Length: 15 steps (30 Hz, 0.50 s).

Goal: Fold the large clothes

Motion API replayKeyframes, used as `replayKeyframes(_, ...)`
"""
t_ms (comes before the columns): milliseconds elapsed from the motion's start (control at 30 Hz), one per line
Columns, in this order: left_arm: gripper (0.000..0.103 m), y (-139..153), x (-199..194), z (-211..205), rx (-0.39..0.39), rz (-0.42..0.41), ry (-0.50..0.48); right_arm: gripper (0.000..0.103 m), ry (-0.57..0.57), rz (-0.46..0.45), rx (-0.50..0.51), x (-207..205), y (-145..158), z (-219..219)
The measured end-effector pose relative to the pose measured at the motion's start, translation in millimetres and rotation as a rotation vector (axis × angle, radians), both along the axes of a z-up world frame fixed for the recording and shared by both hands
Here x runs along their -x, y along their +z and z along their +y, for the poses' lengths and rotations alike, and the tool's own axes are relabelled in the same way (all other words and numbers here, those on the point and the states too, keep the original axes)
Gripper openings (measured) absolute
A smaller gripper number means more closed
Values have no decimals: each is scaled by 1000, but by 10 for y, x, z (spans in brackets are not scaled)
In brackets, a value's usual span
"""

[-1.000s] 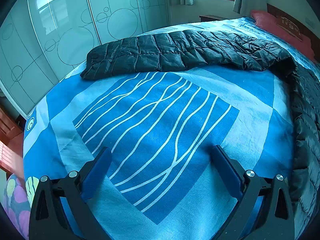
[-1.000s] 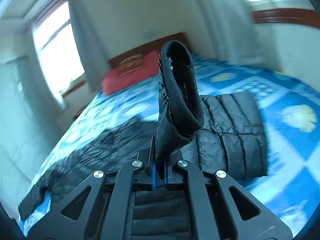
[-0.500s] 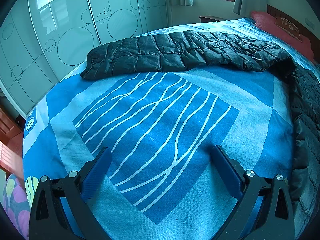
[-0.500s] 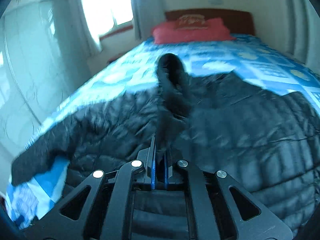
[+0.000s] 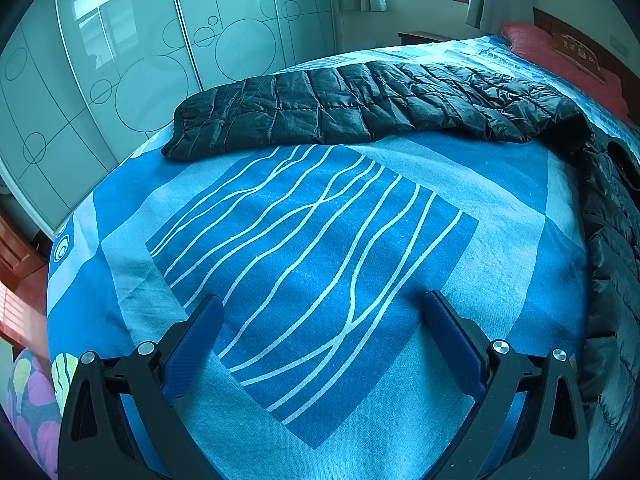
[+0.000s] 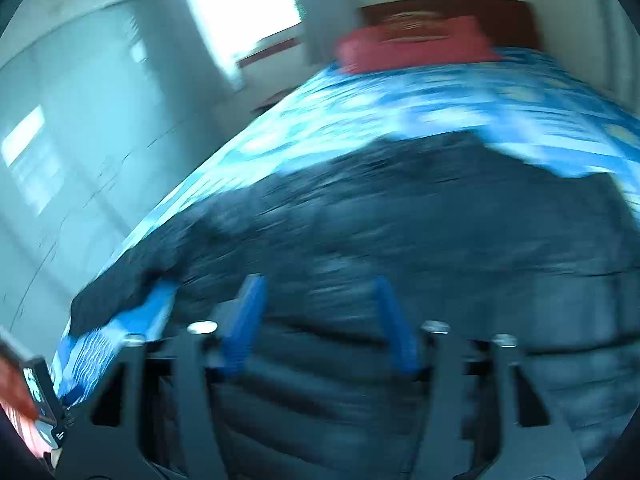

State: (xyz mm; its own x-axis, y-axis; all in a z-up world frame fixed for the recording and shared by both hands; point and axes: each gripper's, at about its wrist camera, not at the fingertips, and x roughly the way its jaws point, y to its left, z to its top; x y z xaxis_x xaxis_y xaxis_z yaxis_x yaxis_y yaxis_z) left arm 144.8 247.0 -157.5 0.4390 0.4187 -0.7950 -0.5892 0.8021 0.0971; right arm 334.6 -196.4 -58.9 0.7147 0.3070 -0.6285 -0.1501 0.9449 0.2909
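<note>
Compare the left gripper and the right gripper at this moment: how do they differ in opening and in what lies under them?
The left gripper is spread wide; the right gripper is open too, but less wide. The left one is over bare blue bedsheet; the right one is over the black down jacket. The left view is sharp; the right view is blurred. Both hold nothing.

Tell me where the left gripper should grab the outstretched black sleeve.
Grip the sleeve at its cuff end, coming from the bed's foot side. That end lies flat on the bedsheet with a free edge; the left gripper is open and facing it.
</note>
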Motion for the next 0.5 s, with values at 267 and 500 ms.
replayKeyframes(267,99,-4,-7,-20,-12,5,1,1,-358,102,36,-87,-475,-1813)
replayKeyframes(500,99,-8,-7,-33,-14,5,1,1,-281,164,-17,-116,-709,-1868)
